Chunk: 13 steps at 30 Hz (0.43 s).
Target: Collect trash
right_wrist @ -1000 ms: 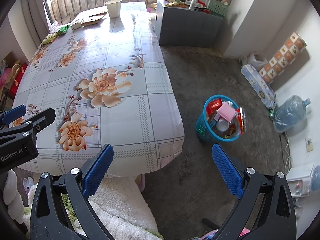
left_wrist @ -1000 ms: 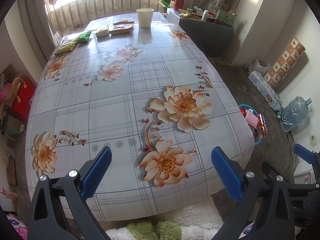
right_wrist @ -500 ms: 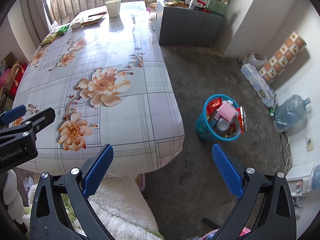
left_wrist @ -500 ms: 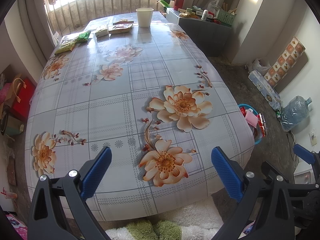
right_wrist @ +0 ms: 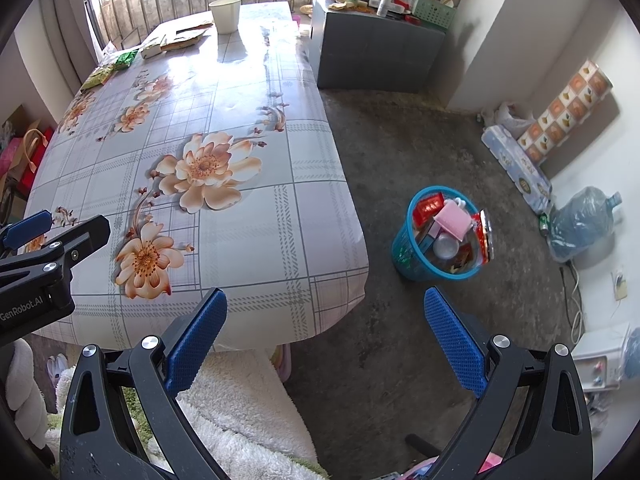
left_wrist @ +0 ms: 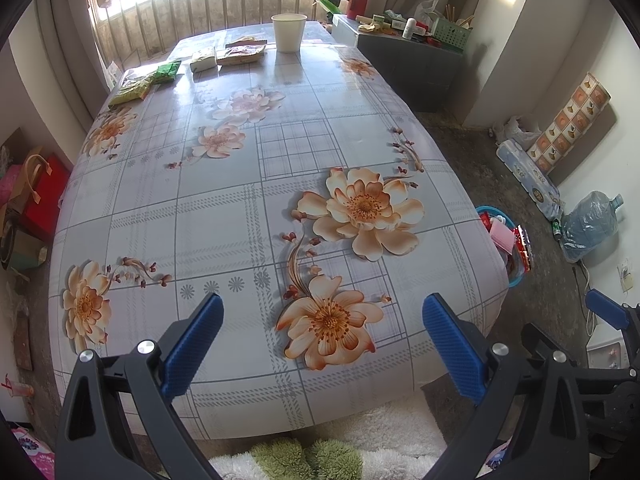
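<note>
Trash packets (left_wrist: 165, 73) lie flat on the glossy floral tablecloth (left_wrist: 224, 216); both ribbed-padded tools gape wide, empty.

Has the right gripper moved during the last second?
Yes, slightly. In the right wrist view the blue bin sits a little further right than before, so the right gripper turned slightly left.

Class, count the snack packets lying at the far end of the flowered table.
4 visible: a yellow-green packet at the left edge, a green packet beside it, a pale packet, and a brown packet nearest the paper cup. Others may be hidden.
</note>
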{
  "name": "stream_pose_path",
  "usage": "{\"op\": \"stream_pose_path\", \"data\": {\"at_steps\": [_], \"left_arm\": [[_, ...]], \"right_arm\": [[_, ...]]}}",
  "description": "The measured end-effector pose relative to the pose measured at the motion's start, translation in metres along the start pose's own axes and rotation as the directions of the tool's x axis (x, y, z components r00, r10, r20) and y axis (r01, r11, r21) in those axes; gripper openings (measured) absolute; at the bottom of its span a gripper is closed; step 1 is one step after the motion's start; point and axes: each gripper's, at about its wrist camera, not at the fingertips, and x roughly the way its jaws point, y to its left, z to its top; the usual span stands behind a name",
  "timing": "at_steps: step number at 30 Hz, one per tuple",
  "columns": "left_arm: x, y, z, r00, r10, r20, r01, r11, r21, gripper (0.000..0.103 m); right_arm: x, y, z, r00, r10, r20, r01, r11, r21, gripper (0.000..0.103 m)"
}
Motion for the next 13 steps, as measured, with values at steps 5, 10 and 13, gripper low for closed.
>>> {"op": "stream_pose_path", "data": {"at_steps": [5,10,13], "left_arm": [[0.000,0.000,0.000,1.000,0.001,0.001,-0.001,1.000,0.001,0.098],[0.000,0.001,-0.005,1.000,0.008,0.003,-0.008,1.000,-0.008,0.098],[0.001,0.003,-0.009,1.000,0.018,0.002,-0.018,1.000,-0.010,0.098]], "right_arm": [[0.001,-0.001,-0.001,1.000,0.004,-0.002,-0.004,1.000,0.007,0.095],[0.004,-0.002,-0.009,1.000,0.020,0.011,-0.020,1.000,0.018,0.095],[0.006,-0.004,-0.017,0.999,0.041,0.024,-0.042,0.998,0.037,0.095]]}}
